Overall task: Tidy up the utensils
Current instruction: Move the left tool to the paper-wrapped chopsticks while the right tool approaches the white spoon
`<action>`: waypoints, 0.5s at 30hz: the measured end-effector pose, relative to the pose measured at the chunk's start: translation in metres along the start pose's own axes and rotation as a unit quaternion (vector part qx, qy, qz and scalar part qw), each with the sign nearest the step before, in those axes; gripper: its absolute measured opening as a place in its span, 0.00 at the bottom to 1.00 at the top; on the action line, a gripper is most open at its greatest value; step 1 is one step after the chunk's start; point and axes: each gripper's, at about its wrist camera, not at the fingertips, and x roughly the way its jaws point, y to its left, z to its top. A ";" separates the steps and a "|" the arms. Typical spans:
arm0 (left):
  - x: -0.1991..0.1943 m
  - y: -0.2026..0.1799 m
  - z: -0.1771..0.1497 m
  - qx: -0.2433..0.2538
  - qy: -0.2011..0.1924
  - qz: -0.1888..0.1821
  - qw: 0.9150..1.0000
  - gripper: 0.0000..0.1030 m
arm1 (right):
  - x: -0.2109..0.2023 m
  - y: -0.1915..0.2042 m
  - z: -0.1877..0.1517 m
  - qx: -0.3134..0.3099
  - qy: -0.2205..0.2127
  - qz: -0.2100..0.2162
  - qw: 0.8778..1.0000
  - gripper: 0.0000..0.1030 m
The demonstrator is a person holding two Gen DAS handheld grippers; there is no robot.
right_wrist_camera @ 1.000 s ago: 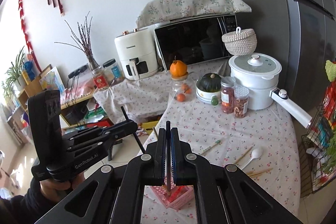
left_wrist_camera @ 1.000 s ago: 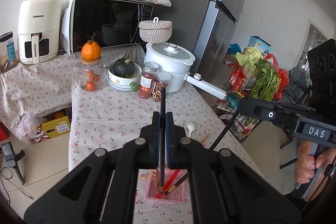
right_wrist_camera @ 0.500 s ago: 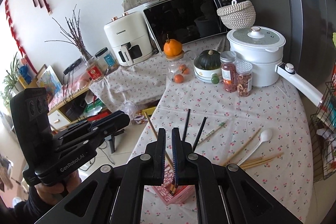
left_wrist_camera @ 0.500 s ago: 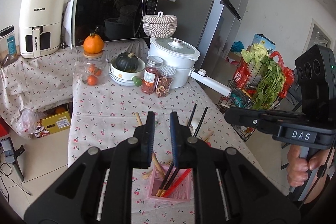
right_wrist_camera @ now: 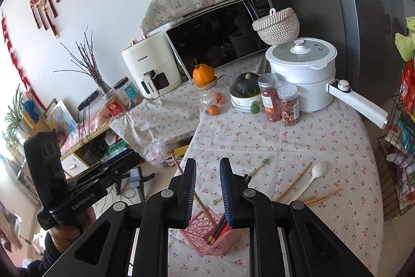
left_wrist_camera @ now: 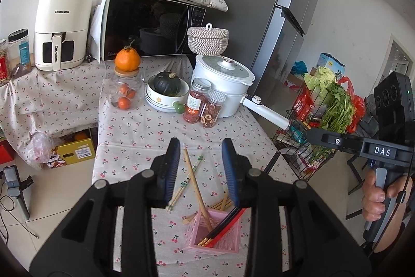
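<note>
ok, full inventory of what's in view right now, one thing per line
pink basket: 1, pink, near table edge, below both tools
chopsticks in basket: several, wooden, black and red, leaning
loose chopsticks: several, wooden, on the tablecloth
spoon: 1, white, beside loose chopsticks
pot: 1, white, lidded, long handle, table back
spice jars: 2, red contents, before the pot
squash bowl: 1, white, dark green squash inside
glass jar: 1, clear, an orange on its lid
woven basket: 1, white
microwave: 1, black door, cloth on top
air fryer: 1, cream
fridge: 1, grey
left tool: jaws apart, just been opening, holding nothing
right tool: jaws apart, just been opening, holding nothing
</note>
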 end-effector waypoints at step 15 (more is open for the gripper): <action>0.026 0.095 -0.008 -0.102 0.083 0.123 0.984 0.83 | -0.001 -0.092 -0.005 0.082 0.006 -0.081 0.993 0.57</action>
